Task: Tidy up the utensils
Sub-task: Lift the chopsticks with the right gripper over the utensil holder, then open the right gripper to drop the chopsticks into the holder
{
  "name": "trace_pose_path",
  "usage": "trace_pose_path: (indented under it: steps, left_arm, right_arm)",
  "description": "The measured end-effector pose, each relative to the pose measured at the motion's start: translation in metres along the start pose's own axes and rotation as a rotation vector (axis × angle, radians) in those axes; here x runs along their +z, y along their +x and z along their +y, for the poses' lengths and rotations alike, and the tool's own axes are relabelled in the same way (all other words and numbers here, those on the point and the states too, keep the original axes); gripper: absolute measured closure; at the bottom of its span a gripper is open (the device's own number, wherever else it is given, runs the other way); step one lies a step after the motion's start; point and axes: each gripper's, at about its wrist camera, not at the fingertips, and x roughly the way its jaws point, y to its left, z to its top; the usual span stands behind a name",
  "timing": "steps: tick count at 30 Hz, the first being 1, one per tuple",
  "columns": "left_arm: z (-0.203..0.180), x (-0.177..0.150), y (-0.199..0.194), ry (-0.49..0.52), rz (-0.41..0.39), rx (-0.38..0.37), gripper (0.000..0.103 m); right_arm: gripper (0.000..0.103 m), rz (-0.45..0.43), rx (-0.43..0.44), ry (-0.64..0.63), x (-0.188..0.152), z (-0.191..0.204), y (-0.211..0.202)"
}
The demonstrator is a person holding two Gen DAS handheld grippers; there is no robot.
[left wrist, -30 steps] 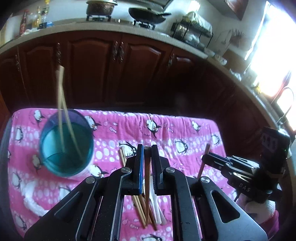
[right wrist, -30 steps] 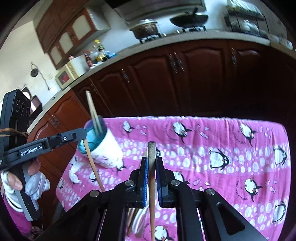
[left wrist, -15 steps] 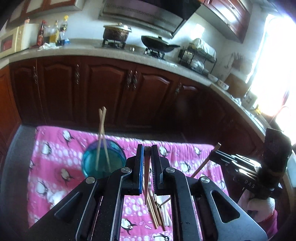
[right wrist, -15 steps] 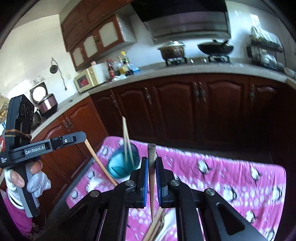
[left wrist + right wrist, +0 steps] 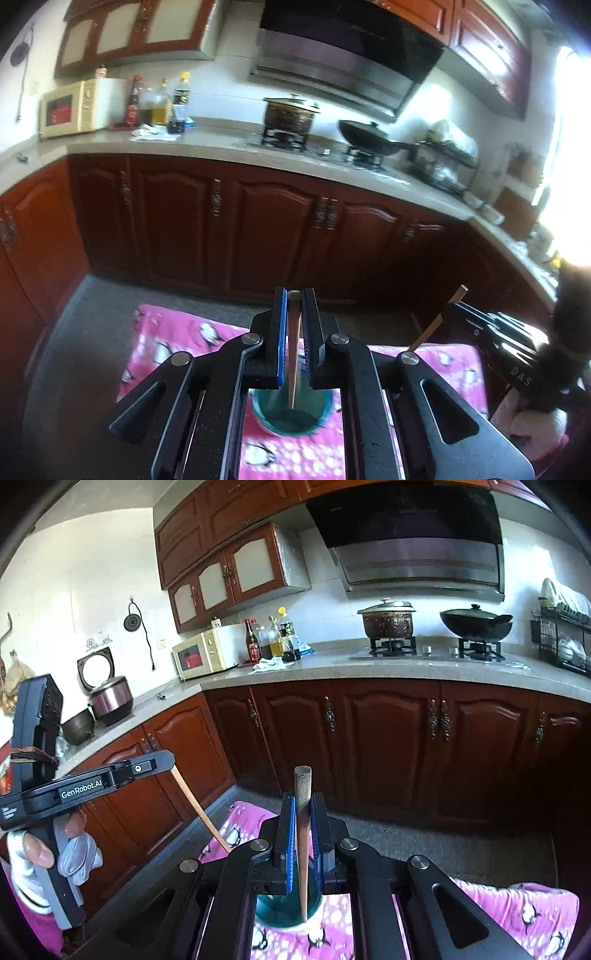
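Observation:
My left gripper (image 5: 294, 300) is shut on a wooden chopstick (image 5: 294, 354). The stick hangs tip-down over the teal cup (image 5: 288, 421), which stands on the pink penguin cloth (image 5: 177, 332). My right gripper (image 5: 303, 798) is shut on a second chopstick (image 5: 303, 845), whose lower end points into the same cup (image 5: 280, 915). Each gripper shows in the other's view with its stick slanting down: the right gripper (image 5: 456, 308) and the left gripper (image 5: 168, 762). The gripper bodies hide most of the cup.
Dark wooden cabinets (image 5: 388, 746) run behind the table under a grey counter (image 5: 369, 668) with a pot (image 5: 388, 620), a wok (image 5: 476, 624), bottles and a microwave (image 5: 203, 653). A gloved hand (image 5: 74, 853) holds the left gripper's handle. Grey floor lies between the table and the cabinets.
Both grippers rose and tilted upward, still shut on their chopsticks. The cup has come from the left to directly below the jaws. The loose utensils on the cloth left view.

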Motion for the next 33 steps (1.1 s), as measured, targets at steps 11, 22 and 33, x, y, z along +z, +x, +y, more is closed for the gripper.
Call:
trace_pose_path:
  steps: [11,22,33]
  left_arm:
    - [0.022,-0.037,0.074,-0.022,0.125,0.081,0.097]
    - [0.017,-0.047,0.096,-0.024,0.169,0.073,0.096]
    - [0.008,-0.054,0.085,-0.013,0.157,0.082,0.054]
  right_arm:
    - [0.096,0.133,0.013,0.038,-0.032,-0.012,0.086]
    - [0.091,0.238,0.028,0.118,-0.063,-0.041,0.133]
    - [0.074,0.248,0.037,0.129,-0.081,-0.042,0.116]
